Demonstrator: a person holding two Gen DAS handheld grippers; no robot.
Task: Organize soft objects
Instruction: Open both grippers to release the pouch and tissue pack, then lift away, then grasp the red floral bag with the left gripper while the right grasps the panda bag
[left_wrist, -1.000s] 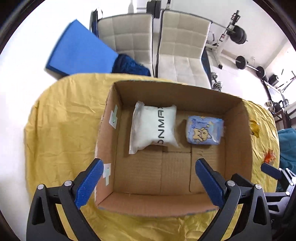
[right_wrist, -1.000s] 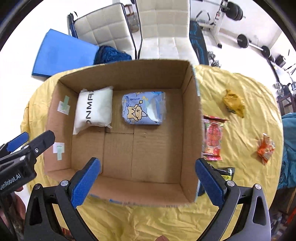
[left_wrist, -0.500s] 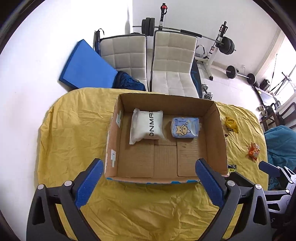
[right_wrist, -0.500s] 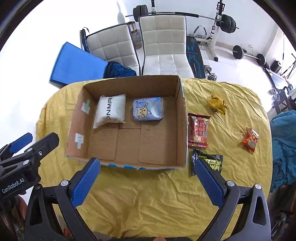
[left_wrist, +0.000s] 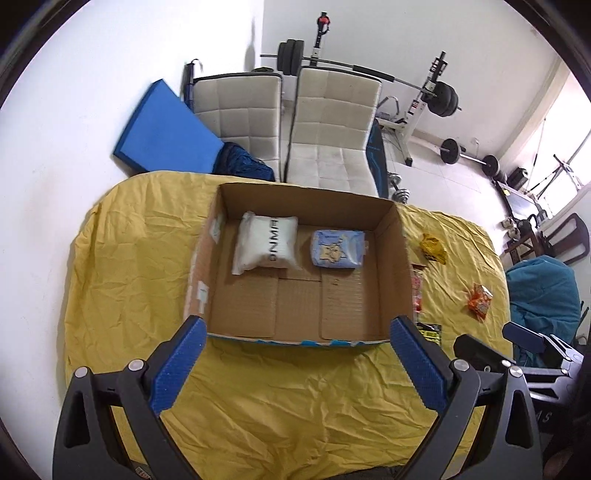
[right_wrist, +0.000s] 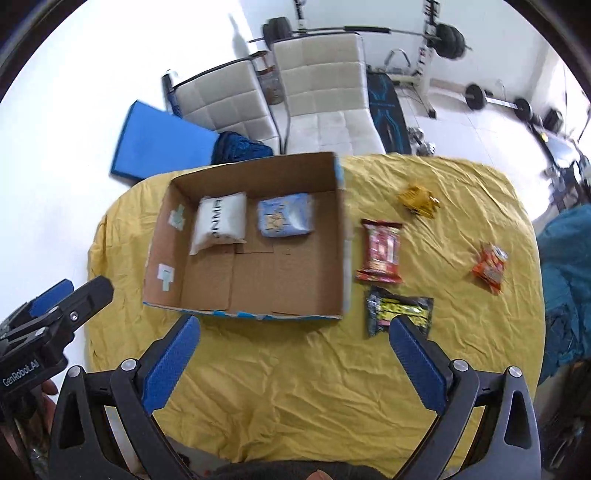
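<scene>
Right wrist view: right gripper (right_wrist: 291, 338) is spread wide w/ nothing in it, hovering over the yellow cloth (right_wrist: 317, 387) at lower centre. Left gripper (left_wrist: 293, 341) likewise wide & empty, aimed at the cardboard box (left_wrist: 400, 258) mid-frame. Inside the box, along the far wall: white pillow pack (left_wrist: 266, 245) and, right of it, blue tissue pack (left_wrist: 338, 249), close but not clearly touching.

Not yet boxed, right of the box on the cloth: red snack bag (right_wrist: 380, 251) just beside the box wall, black-yellow packet (right_wrist: 399, 310) below it, yellow wrapper (right_wrist: 419, 199) upper right, orange packet (right_wrist: 489, 267) far right.

Handling, my guess: all look light, squashy, film-wrapped, so slick & crinkly. Best bet is to pinch across the puffed middle or a sealed end seam, gently; contents may crush.

Hard to see: print on packets unreadable; black-yellow packet's lower corner sits behind the right blue finger (right_wrist: 417, 362). In left wrist view the box wall hides most of the red bag.
</scene>
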